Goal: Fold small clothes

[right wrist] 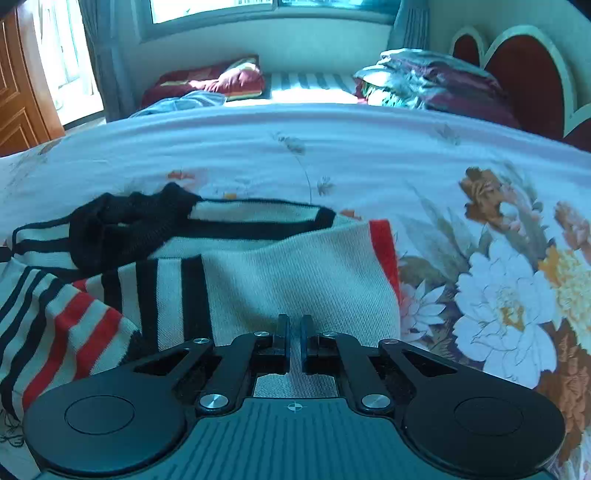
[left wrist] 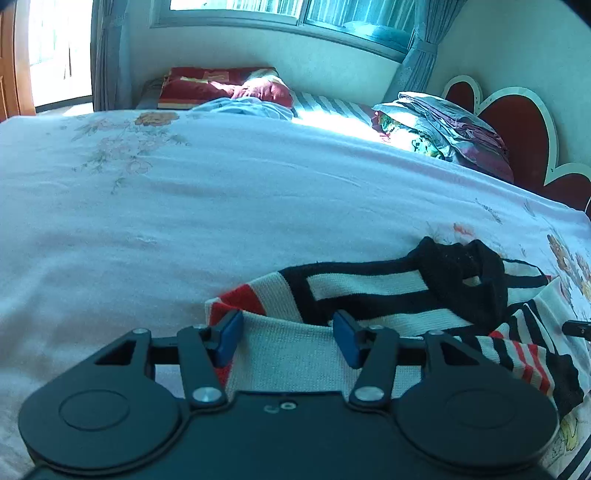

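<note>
A small knit sweater (left wrist: 369,291) with white, black and red stripes and a black collar lies on the floral bedsheet (left wrist: 184,221). My left gripper (left wrist: 288,338) is open, its blue pads on either side of a white edge of the sweater. In the right wrist view the sweater (right wrist: 258,266) lies partly folded over itself. My right gripper (right wrist: 294,339) is shut on the sweater's white hem, with cloth showing between the pads.
The bedsheet (right wrist: 369,155) spreads far ahead. Red pillows (left wrist: 221,86) and a stack of folded bedding (left wrist: 443,125) lie at the far side. A red heart-shaped headboard (left wrist: 524,122) stands on the right. A window (right wrist: 258,7) and curtains are behind.
</note>
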The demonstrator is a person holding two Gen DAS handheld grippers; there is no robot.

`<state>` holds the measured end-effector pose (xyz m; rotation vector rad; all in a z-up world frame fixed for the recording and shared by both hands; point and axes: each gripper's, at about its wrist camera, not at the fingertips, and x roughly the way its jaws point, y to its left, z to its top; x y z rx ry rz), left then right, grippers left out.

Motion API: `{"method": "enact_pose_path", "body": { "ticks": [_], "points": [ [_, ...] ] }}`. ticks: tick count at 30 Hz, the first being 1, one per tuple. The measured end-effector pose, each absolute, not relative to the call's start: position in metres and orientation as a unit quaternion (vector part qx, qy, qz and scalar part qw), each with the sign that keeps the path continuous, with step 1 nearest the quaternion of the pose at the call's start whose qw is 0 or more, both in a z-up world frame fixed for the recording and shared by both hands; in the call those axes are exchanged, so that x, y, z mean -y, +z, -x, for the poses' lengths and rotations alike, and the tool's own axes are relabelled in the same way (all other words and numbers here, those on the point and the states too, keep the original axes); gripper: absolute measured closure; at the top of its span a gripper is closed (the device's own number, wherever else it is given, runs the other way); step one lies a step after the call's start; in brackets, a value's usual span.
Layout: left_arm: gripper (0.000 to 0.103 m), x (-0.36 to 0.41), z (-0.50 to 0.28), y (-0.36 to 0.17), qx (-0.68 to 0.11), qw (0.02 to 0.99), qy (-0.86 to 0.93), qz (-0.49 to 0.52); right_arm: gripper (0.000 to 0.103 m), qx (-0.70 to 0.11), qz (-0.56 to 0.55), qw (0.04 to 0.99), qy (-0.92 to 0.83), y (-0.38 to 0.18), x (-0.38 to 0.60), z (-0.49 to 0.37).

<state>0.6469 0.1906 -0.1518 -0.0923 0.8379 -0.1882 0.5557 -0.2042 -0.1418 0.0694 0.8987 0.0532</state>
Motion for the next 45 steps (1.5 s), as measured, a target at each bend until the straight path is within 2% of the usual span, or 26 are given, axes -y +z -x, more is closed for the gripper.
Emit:
{"method": "enact_pose_path", "body": {
  "ticks": [2,3,4,10,12,15,16,18,20,24,28,31,33,36,38,45],
  "points": [
    [0.051,-0.177,-0.623,-0.142,-0.388,0.914,-0.115,0.036,0.093,-0.411,-0.059,0.908,0.056,-0.128,0.189,-0.546],
    [0.05,-0.165,-0.615,-0.14,-0.387,0.913,-0.129,0.033,0.079,-0.409,-0.069,0.907,0.073,-0.125,0.176,-0.544],
    [0.05,-0.148,-0.609,-0.138,-0.383,0.913,-0.14,0.025,0.072,-0.408,-0.07,0.906,0.093,-0.123,0.159,-0.544],
    [0.05,-0.084,-0.596,-0.157,-0.399,0.906,-0.142,-0.022,0.073,-0.436,0.002,0.888,0.147,-0.142,0.06,-0.546],
    [0.044,-0.088,-0.595,-0.168,-0.399,0.906,-0.13,-0.062,0.073,-0.429,0.04,0.892,0.135,-0.149,0.055,-0.541],
    [0.045,-0.126,-0.589,-0.166,-0.388,0.914,-0.082,-0.085,0.073,-0.431,0.082,0.898,0.033,-0.149,0.09,-0.539],
    [0.044,-0.137,-0.587,-0.166,-0.384,0.915,-0.056,-0.108,0.069,-0.438,0.07,0.896,0.016,-0.152,0.112,-0.538],
    [0.043,-0.158,-0.589,-0.165,-0.387,0.917,-0.071,-0.061,0.061,-0.448,0.009,0.893,0.028,-0.152,0.144,-0.537],
    [0.046,-0.156,-0.588,-0.154,-0.381,0.921,-0.067,-0.054,0.061,-0.443,-0.01,0.896,0.029,-0.143,0.149,-0.535],
    [0.046,-0.116,-0.57,-0.135,-0.356,0.927,-0.117,-0.037,0.061,-0.412,-0.045,0.907,0.073,-0.124,0.121,-0.524],
    [0.044,-0.081,-0.548,-0.147,-0.368,0.918,-0.14,-0.048,0.061,-0.426,0.013,0.897,0.116,-0.136,0.08,-0.511],
    [0.042,-0.106,-0.535,-0.167,-0.377,0.918,-0.109,-0.057,0.061,-0.414,0.075,0.903,0.086,-0.152,0.09,-0.491],
    [0.042,-0.132,-0.521,-0.17,-0.37,0.92,-0.119,-0.046,0.061,-0.413,0.064,0.906,0.064,-0.155,0.115,-0.483],
    [0.042,-0.126,-0.508,-0.17,-0.358,0.92,-0.115,-0.112,0.06,-0.425,0.01,0.903,0.056,-0.154,0.141,-0.483],
    [0.042,-0.125,-0.51,-0.169,-0.361,0.921,-0.108,-0.102,0.06,-0.435,-0.018,0.899,0.051,-0.153,0.146,-0.487],
    [0.044,-0.136,-0.489,-0.16,-0.362,0.925,-0.091,-0.077,0.06,-0.409,-0.003,0.91,0.066,-0.133,0.137,-0.466]
  ]
}}
